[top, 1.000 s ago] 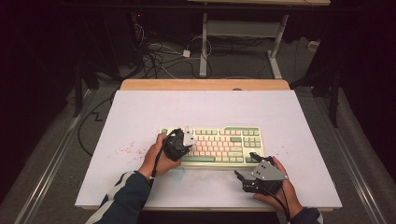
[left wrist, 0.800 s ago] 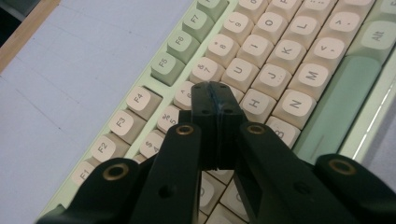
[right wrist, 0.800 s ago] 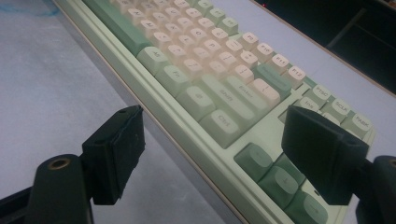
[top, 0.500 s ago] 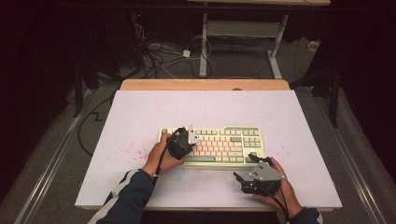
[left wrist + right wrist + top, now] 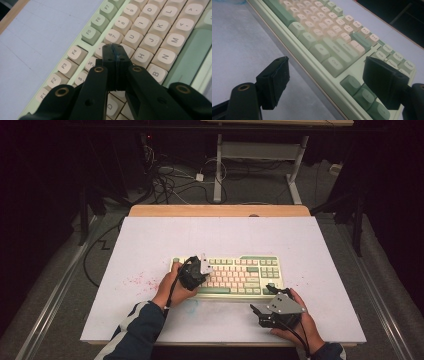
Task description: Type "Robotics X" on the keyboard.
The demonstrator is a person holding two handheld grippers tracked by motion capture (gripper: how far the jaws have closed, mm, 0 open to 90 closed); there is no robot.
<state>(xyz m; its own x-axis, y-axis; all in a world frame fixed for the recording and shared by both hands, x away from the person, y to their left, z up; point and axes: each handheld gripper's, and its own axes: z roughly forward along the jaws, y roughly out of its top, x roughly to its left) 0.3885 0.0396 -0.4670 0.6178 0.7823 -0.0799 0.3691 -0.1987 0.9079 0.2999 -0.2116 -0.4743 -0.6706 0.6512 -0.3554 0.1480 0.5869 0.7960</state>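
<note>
A dark room surrounds the scene, with a grey floor (image 5: 65, 285) behind and beside the table, a tangle of cables (image 5: 170, 175) lying on it, and the pale legs of a second desk (image 5: 260, 155) standing farther back. The table (image 5: 220, 210) has a wooden edge along its far side and is covered by a large white mat (image 5: 225, 240), which carries a scatter of small red specks (image 5: 135, 281) left of centre. A cream and green keyboard (image 5: 250, 270) lies flat on the mat, toward the near side. The left gripper (image 5: 116, 50) is over the keyboard's left half, its two black jaws pressed together with nothing between them, their tip just above the keys around the 7 and the Y. The right gripper (image 5: 325, 75) sits off the keyboard's near right corner, jaws spread wide and empty, the arrow keys between them in the right gripper view.
</note>
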